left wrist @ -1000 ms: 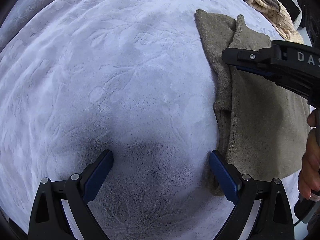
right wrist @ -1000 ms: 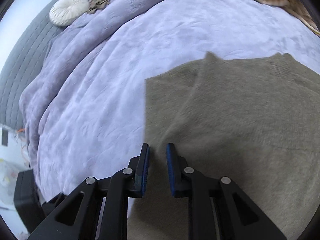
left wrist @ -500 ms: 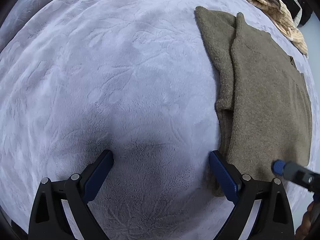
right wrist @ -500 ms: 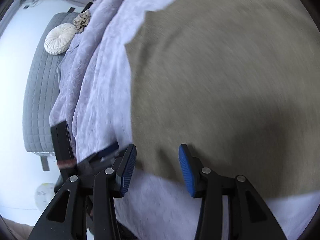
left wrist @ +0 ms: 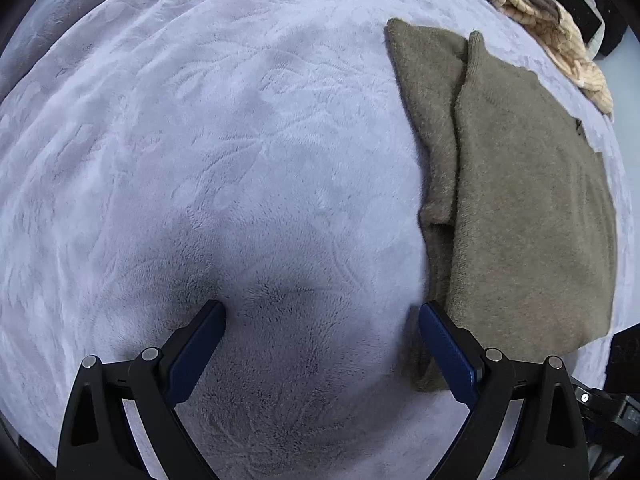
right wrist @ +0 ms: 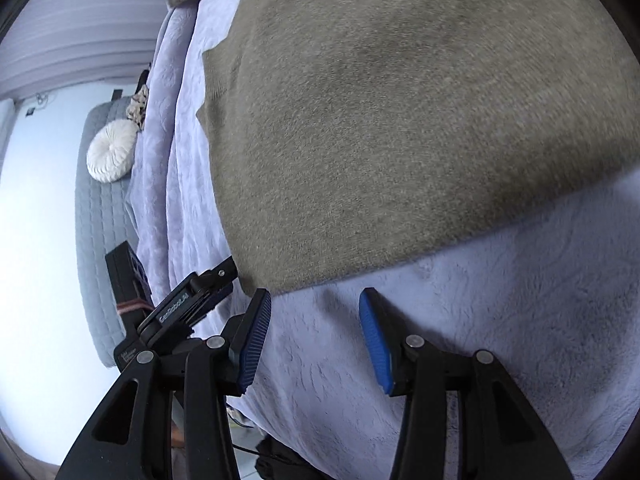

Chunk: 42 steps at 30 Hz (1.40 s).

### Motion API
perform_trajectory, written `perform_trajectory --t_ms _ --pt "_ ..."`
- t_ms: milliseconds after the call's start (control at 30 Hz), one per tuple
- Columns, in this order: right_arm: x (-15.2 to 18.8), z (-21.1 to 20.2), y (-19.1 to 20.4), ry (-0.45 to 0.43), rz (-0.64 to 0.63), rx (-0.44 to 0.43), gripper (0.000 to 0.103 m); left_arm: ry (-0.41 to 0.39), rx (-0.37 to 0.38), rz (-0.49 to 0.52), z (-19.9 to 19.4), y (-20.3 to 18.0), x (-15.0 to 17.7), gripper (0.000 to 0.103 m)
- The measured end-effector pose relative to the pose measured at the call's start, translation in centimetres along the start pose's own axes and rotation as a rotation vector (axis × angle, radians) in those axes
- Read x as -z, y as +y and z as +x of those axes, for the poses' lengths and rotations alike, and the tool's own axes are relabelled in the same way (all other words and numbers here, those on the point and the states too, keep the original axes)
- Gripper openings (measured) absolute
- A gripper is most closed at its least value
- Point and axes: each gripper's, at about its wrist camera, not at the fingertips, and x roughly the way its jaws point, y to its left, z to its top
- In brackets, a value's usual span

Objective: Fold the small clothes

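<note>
An olive-brown knitted sweater (left wrist: 520, 200) lies flat on the lavender plush blanket (left wrist: 200, 160), with one sleeve folded in along its left side. My left gripper (left wrist: 322, 312) points down at bare blanket, open wide, its right finger (left wrist: 448, 352) just beside the sweater's near left corner. In the right wrist view the sweater (right wrist: 400, 120) fills the upper frame. My right gripper (right wrist: 316, 300) hovers over the blanket (right wrist: 520, 320) just short of the sweater's near hem, its jaws opening with nothing between them. The left gripper (right wrist: 192, 304) shows at that hem's left corner.
A pile of cream and brown knitted clothes (left wrist: 560, 40) lies at the far right of the bed. A round white cushion (right wrist: 112, 156) rests against the grey quilted headboard (right wrist: 104, 240). The bed's edge drops off near the right gripper.
The right gripper left the sweater's far side, swung round to its near hem while rolling, and its jaws spread apart. The left gripper stayed put.
</note>
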Motion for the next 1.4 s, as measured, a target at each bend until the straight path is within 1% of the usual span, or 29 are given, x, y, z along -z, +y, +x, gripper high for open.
perform_trajectory --t_ms 100,233,267,333,367,400,433,467,533,600,667,767,833,867,933,967,1000,1033,1067,1100,1133,1167,1200,1233,1267,1300,1333,1367,1400 --pt "-0.6 0.0 -0.4 -0.052 0.040 -0.062 0.050 -0.009 0.115 -0.047 -0.8 0.6 -0.6 0.097" --pt "-1.9 1.0 -1.1 -0.128 0.156 -0.186 0.053 -0.004 0.249 -0.089 -1.1 0.9 -1.8 0.097" --pt "-2.2 1.4 -1.3 -0.137 0.183 -0.212 0.053 -0.004 0.282 -0.093 -1.1 0.8 -2.1 0.097" --pt "-2.7 2.3 -1.4 -0.126 0.232 -0.256 0.053 0.001 0.349 -0.101 -1.1 0.6 -2.9 0.097" --pt "-3.0 2.7 -1.3 -0.114 0.251 -0.281 0.045 0.008 0.388 -0.102 -1.1 0.4 -3.3 0.097" --pt "-3.2 3.0 -1.3 -0.101 0.267 -0.318 0.034 0.016 0.427 -0.103 -1.0 0.0 -3.6 0.097" --pt "-3.4 3.0 -1.3 -0.091 0.276 -0.357 0.010 0.031 0.478 -0.102 -0.7 -0.3 -4.2 0.097" --pt "-3.5 2.9 -1.1 -0.092 0.276 -0.392 0.009 0.046 0.517 -0.103 -0.4 -0.6 -4.9 0.097" --pt "-3.8 1.9 -0.4 -0.091 0.248 -0.448 0.009 0.079 0.591 -0.104 0.6 -1.7 -6.2 0.097" --pt "-4.1 0.8 0.5 -0.092 0.203 -0.484 0.009 0.109 0.655 -0.100 1.5 -3.0 -7.3 0.097" --pt "-4.3 -0.3 1.6 -0.092 0.164 -0.508 0.009 0.135 0.693 -0.088 2.6 -4.4 -8.4 0.097" --pt "-4.4 -1.2 2.3 -0.084 0.117 -0.506 0.009 0.157 0.737 -0.059 3.2 -6.8 -9.5 0.097" --pt "-4.3 -1.2 2.5 -0.068 0.085 -0.472 0.009 0.144 0.741 -0.016 2.7 -8.8 -10.0 0.097" --pt "-4.4 -1.0 2.6 -0.055 0.071 -0.450 0.009 0.124 0.716 0.020 2.2 -9.8 -10.1 0.097" --pt "-4.2 -0.6 2.5 -0.013 0.041 -0.376 0.009 0.088 0.633 0.089 1.6 -11.5 -10.3 0.095" --pt "-4.0 -0.4 2.5 0.012 0.022 -0.323 0.010 0.080 0.585 0.118 1.5 -12.2 -10.3 0.083" --pt "-3.7 -0.3 2.6 0.035 0.000 -0.259 0.013 0.078 0.528 0.141 1.7 -12.7 -10.3 0.074" --pt "-3.4 -0.4 2.6 0.055 -0.026 -0.184 0.014 0.082 0.484 0.155 2.0 -12.9 -10.3 0.071" --pt "-3.1 -0.6 2.6 0.081 -0.054 -0.118 0.018 0.086 0.445 0.165 2.5 -13.1 -10.3 0.066" --pt "-2.8 -1.0 2.7 0.106 -0.079 -0.069 0.020 0.091 0.417 0.171 2.8 -13.1 -10.2 0.065" --pt "-2.5 -1.7 2.7 0.116 -0.106 -0.025 0.027 0.095 0.393 0.174 3.0 -13.1 -10.2 0.065" --pt "-2.4 -2.7 2.8 0.109 -0.131 0.007 0.038 0.097 0.375 0.173 3.2 -13.0 -10.2 0.065" --pt "-2.4 -3.9 3.0 0.088 -0.159 0.038 0.042 0.099 0.364 0.170 3.4 -12.9 -10.1 0.065" --pt "-2.6 -5.4 3.2 0.047 -0.190 0.080 0.044 0.100 0.352 0.168 3.5 -13.1 -10.2 0.065" --pt "-3.0 -6.8 3.5 0.000 -0.218 0.127 0.044 0.098 0.340 0.171 3.5 -13.2 -10.1 0.065" --pt "-3.3 -8.1 3.6 -0.053 -0.245 0.185 0.044 0.088 0.320 0.180 3.4 -13.3 -10.1 0.059" --pt "-4.0 -9.3 3.7 -0.101 -0.268 0.261 0.035 0.064 0.276 0.201 3.2 -13.7 -10.0 0.050" --pt "-4.6 -9.9 3.8 -0.129 -0.284 0.337 0.017 0.051 0.247 0.223 3.2 -14.2 -10.0 0.037" --pt "-5.4 -10.4 3.3 -0.144 -0.297 0.411 0.011 0.038 0.236 0.232 3.0 -14.5 -9.9 0.026"
